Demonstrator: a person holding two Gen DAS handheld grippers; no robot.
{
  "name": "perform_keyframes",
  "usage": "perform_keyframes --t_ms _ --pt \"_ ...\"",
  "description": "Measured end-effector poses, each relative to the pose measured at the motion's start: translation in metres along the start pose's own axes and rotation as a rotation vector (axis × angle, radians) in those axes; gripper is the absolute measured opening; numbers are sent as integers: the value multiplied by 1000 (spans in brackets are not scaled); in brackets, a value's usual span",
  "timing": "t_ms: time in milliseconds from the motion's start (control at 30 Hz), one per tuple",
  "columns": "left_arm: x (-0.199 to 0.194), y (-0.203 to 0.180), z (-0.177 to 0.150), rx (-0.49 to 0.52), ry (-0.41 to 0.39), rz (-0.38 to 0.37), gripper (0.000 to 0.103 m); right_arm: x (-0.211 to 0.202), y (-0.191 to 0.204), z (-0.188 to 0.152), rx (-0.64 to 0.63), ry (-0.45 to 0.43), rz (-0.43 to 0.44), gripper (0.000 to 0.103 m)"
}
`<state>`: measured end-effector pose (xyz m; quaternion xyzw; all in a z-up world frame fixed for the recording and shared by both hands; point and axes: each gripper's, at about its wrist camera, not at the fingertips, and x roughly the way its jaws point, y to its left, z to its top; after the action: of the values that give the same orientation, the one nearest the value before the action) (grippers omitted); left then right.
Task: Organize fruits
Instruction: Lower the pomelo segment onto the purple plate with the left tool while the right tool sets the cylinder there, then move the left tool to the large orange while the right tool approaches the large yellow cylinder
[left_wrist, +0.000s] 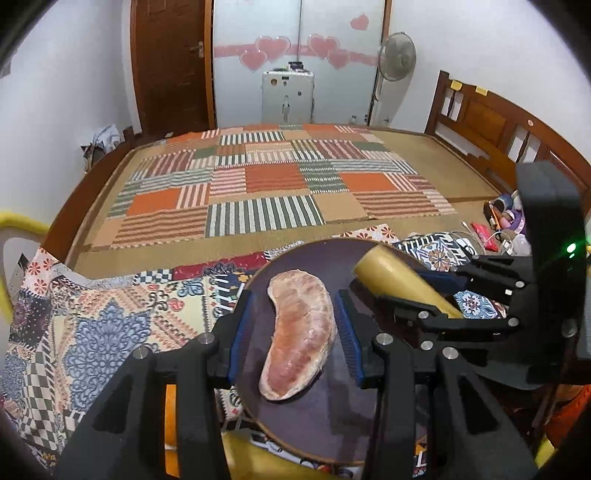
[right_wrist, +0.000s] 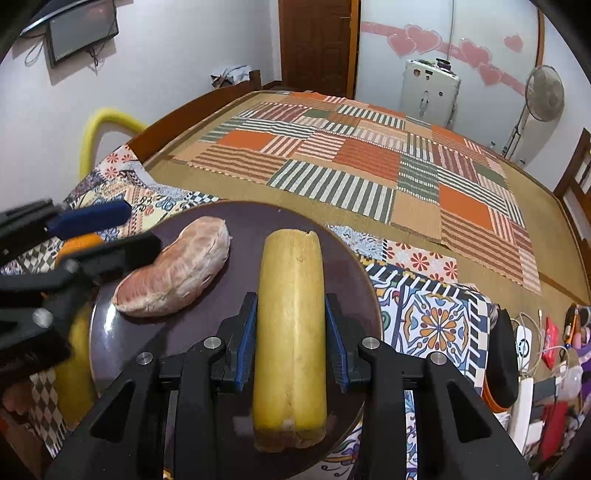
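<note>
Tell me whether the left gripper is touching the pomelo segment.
Apart. The left wrist view shows dark plate between the pomelo segment and both pads of the left gripper.

Striped bedspread (left_wrist: 266, 184) (patchwork), fan (left_wrist: 397, 55)

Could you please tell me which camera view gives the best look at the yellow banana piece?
The right wrist view: the banana piece runs full length between the right gripper pads, both cut ends visible, above the dark plate. The left wrist view shows only its far end, the rest hidden behind the right gripper's fingers.
</note>
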<state>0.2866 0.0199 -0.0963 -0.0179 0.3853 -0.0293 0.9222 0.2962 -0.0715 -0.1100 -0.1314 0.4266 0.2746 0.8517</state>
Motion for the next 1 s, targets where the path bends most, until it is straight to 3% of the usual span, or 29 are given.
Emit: perform_keyframes --t_ms 133,567,1000 --pt "-18 2 0 0 -32 7 44 -14 3 1 -7 -43 -15 38" --pt "-104 19 -13 -25 -163 28 44 -83 30 -8 -21 -221 -26 40" --pt "-152 37 -66 -4 -154 67 44 -115 68 -40 -11 -284 8 46"
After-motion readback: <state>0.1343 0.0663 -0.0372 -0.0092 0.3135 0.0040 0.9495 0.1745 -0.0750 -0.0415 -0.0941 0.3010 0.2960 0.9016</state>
